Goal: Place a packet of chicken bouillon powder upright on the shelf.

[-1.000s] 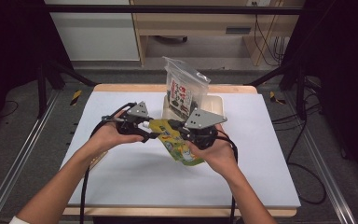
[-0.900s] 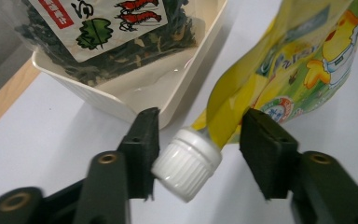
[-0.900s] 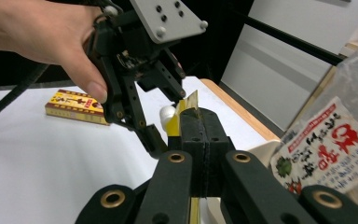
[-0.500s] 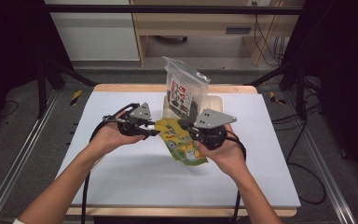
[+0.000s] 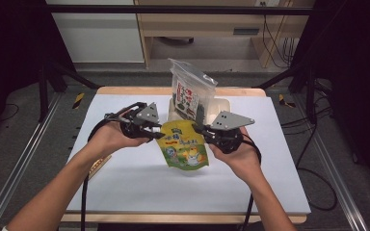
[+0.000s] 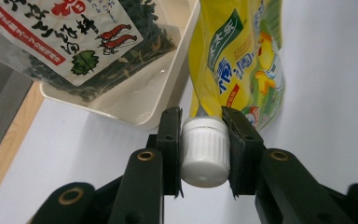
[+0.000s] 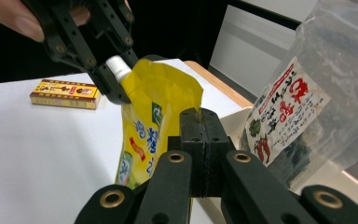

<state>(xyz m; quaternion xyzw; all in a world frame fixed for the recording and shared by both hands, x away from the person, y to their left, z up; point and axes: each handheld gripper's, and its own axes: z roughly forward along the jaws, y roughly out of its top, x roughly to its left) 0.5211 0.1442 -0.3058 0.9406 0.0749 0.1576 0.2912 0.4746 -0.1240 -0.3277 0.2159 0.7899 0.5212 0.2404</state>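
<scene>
- The left tongs (image 6: 204,149) are gripping the white ribbed cap (image 6: 205,150) of the yellow pouch (image 5: 183,148); the jaws have just been closing, and both pads are now pressing on the cap's sides.
- The right tongs (image 7: 200,140) are sitting fully closed, pinching the upper edge of the same pouch on the side away from the cap.
- The yellow pouch is hanging between the two tongs, lifted off the white worktop (image 5: 139,192), with its printed face turned towards the person and its bottom edge pointing down.
- In the right gripper view the left tongs (image 7: 103,70) are reaching in from the upper left, with the cap (image 7: 118,66) showing between their jaws.
- A cream tray (image 5: 220,104) is sitting just behind the pouch, near the far edge of the worktop.
- A clear bag of dark dried food (image 5: 191,94) with a red and white label is standing upright in the tray.
- A small yellow box (image 7: 65,93) is lying flat on the worktop, off to the person's left.
</scene>
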